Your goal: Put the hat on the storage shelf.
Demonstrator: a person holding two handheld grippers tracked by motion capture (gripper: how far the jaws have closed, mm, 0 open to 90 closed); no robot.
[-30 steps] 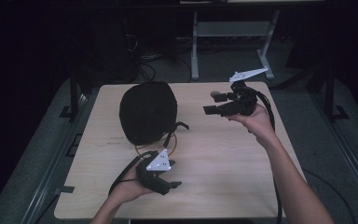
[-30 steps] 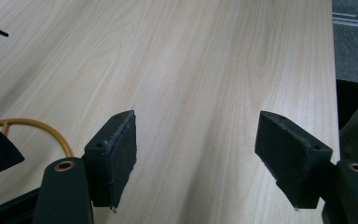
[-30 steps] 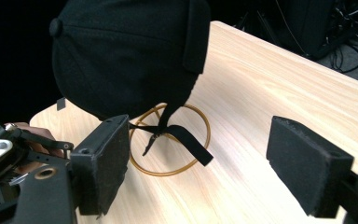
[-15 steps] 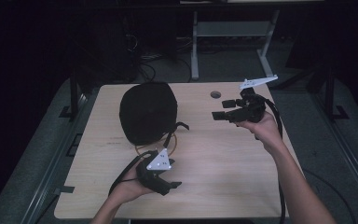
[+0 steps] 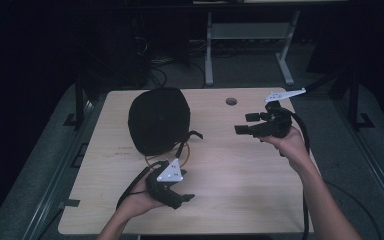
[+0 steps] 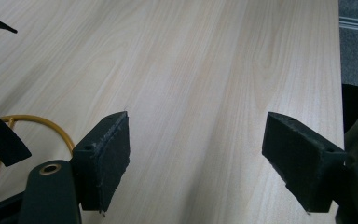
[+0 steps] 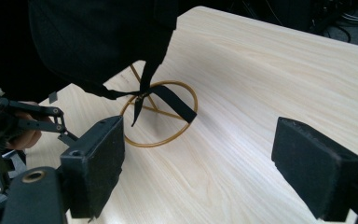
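1. Black bag is sitting on the table, far-left part of top. Used as landmark below.
2. Gold ring stand is lying flat on the tabletop at the bag's near edge, partly under it; a black strap from the bag is draping across the ring.
3. Left gripper is resting low on the table, near side of the bag, just past the ring; person's hand wrapped round its body. Jaws are standing wide apart, nothing betw. them; bare wood showing in the gap in left gripper view. Ring edge visible at that view's left.
4. Right gripper is being held up off the table, well to the right of the bag, pointing toward it. Jaws spread wide, gripping nothing; right gripper view is looking at ring and strap, apart from both.
5. Round hole in tabletop, right of the bag, far side.
6. Obstructions: strap is crossing the ring; bag is overhanging the ring's far part. Otherwise bare wood betw. right gripper and ring.
7. Surroundings: white frame legs and cables on floor beyond the bag.
8. Markings: no legible writing or brand; bag too dark to tell.
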